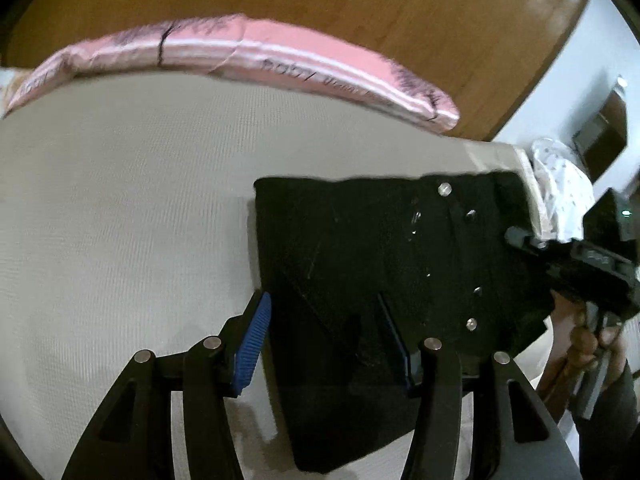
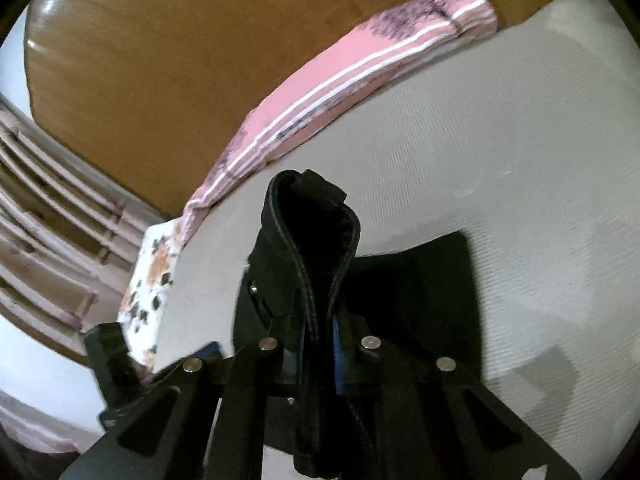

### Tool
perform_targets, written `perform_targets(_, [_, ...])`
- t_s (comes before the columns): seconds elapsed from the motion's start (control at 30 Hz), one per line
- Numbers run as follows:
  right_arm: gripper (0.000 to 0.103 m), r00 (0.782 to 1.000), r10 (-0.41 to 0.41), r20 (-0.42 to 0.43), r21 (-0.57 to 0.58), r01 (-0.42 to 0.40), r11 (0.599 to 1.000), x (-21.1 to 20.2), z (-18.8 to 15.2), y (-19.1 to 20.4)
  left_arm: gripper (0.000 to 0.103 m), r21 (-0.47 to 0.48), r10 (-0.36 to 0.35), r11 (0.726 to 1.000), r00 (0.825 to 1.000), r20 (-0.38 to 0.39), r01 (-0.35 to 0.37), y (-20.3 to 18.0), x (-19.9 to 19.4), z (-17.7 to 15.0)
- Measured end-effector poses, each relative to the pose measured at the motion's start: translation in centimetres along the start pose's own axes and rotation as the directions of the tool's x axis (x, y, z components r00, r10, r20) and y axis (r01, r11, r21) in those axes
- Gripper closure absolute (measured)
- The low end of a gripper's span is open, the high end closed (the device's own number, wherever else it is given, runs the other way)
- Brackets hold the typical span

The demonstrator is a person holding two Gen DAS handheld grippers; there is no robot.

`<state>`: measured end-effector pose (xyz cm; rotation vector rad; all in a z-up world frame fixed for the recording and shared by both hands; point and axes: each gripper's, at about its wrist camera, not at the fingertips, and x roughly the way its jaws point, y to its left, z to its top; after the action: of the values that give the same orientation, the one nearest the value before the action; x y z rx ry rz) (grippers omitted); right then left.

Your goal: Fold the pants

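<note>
You have one pair of black pants (image 1: 360, 248) on the bed (image 1: 120, 200), and two grippers working it. The pants lie folded into a dark, roughly rectangular block on the right side of the pale ribbed bedcover, with several silver studs (image 1: 444, 189) running in a near-to-far line close to the block's right end. In the left wrist view the block's long axis runs left to right, its left edge straight and square to the bed.

Your left gripper (image 1: 324, 340) is spread wide: the left blue pad (image 1: 252, 344) sits over bare bedcover just beside the pants' left edge, the other finger over the dark cloth. Whether either finger touches the fabric, you cannot tell.

Your right gripper (image 2: 318, 352) is pressed together on a stitched, doubled edge of the pants (image 2: 312, 240), which rises from between the fingers as an upright loop above the flat part.

One pink striped pillow (image 1: 280, 64) lies along the far edge of the bed against a wooden headboard (image 1: 360, 8). A floral cloth (image 2: 152, 280) lies at the bed's edge.
</note>
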<state>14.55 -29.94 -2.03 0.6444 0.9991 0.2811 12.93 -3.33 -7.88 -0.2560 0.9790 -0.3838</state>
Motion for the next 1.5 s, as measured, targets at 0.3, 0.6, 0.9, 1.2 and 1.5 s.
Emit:
perform_targets(0.3, [0.094, 0.992, -0.127, -0.020, 0.146, 0.128, 0.981, 0.9, -2.2, -6.6, 0.048, 0.124, -0.038, 0.991, 0.997, -0.065, 0.046, -2.9, 2.0, -0.7])
perform_targets(0.6, [0.061, 0.970, -0.241, -0.045, 0.111, 0.244, 0.963, -0.6, -3.5, -5.4, 0.048, 0.252, 0.022, 0.968, 0.991, -0.132, 0.013, -4.5, 4.8, -3.1])
perform_targets(0.9, [0.082, 0.959, -0.283, -0.031, 0.083, 0.285, 0.955, -2.8, -7.1, -4.1, 0.046, 0.307, 0.037, 0.952, 0.988, -0.147, 0.010, -5.8, 4.6, -4.2])
perform_targets(1.2, [0.086, 0.938, -0.344, -0.034, 0.082, 0.346, 0.935, -2.7, -8.2, -4.3, 0.046, 0.349, 0.096, 0.936, 0.984, -0.150, -0.038, -6.5, 4.5, -5.6])
perform_targets(1.5, [0.083, 0.948, -0.318, -0.014, 0.126, 0.317, 0.940, -2.9, -8.7, -4.9, 0.046, 0.348, 0.131, 0.934, 0.981, -0.140, -0.075, -6.8, 4.5, -5.9])
